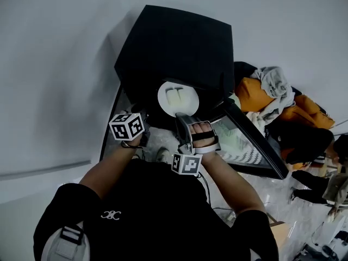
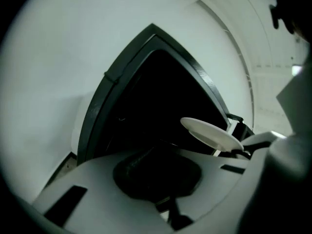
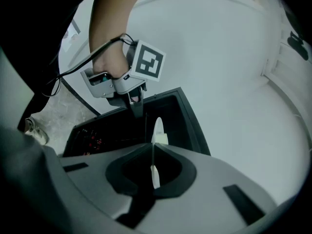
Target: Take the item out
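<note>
Your right gripper [image 3: 152, 150] is clamped on the rim of the white plate [image 1: 178, 98], with the thin edge caught between its jaws. The plate sits level just in front of the dark mouth of the black oven [image 1: 174, 48], beside its open glass door [image 1: 247, 143] (two pale pieces lie on it). Your left gripper [image 2: 158, 152] has its jaws together with nothing between them, near the opening's left edge. A heap of clothes [image 1: 272, 99] lies off to the right.
</note>
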A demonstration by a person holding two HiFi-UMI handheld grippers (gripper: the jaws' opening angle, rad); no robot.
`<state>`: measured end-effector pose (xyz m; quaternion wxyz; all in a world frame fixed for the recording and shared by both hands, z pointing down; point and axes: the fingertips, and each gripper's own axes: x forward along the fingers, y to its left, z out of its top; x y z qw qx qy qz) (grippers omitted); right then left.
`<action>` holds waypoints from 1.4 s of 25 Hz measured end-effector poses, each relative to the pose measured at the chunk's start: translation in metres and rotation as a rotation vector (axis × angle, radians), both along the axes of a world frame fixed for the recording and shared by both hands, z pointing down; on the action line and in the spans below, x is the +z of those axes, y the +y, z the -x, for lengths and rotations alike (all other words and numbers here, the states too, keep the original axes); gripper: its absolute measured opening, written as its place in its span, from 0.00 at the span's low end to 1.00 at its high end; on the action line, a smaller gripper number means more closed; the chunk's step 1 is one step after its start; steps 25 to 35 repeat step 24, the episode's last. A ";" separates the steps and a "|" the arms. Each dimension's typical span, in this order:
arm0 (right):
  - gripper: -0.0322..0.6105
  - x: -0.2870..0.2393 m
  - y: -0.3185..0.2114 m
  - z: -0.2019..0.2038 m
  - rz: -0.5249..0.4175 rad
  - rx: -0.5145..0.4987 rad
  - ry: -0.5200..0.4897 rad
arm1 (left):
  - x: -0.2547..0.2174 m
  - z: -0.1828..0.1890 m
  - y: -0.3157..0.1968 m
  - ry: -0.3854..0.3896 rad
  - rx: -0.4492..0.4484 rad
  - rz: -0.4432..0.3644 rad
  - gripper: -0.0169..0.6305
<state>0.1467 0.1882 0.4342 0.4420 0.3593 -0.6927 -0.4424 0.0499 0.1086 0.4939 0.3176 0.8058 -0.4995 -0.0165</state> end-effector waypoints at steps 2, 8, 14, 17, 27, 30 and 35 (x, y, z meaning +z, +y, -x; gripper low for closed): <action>0.08 0.001 0.000 0.001 0.006 0.015 -0.001 | -0.013 -0.007 0.006 -0.101 0.072 -0.080 0.04; 0.08 0.004 -0.002 0.003 0.008 0.041 0.010 | -0.035 -0.024 0.021 -0.227 0.184 -0.200 0.04; 0.08 0.002 -0.007 0.010 0.006 0.058 0.017 | -0.040 -0.019 0.024 -0.243 0.203 -0.205 0.04; 0.08 0.002 -0.011 0.011 0.005 0.069 0.020 | -0.039 -0.013 0.022 -0.241 0.196 -0.201 0.04; 0.08 0.002 -0.019 0.014 0.018 0.088 0.023 | -0.044 -0.004 0.019 -0.156 0.172 -0.165 0.04; 0.08 0.002 -0.019 0.014 0.018 0.088 0.023 | -0.044 -0.004 0.019 -0.156 0.172 -0.165 0.04; 0.08 0.002 -0.019 0.014 0.018 0.088 0.023 | -0.044 -0.004 0.019 -0.156 0.172 -0.165 0.04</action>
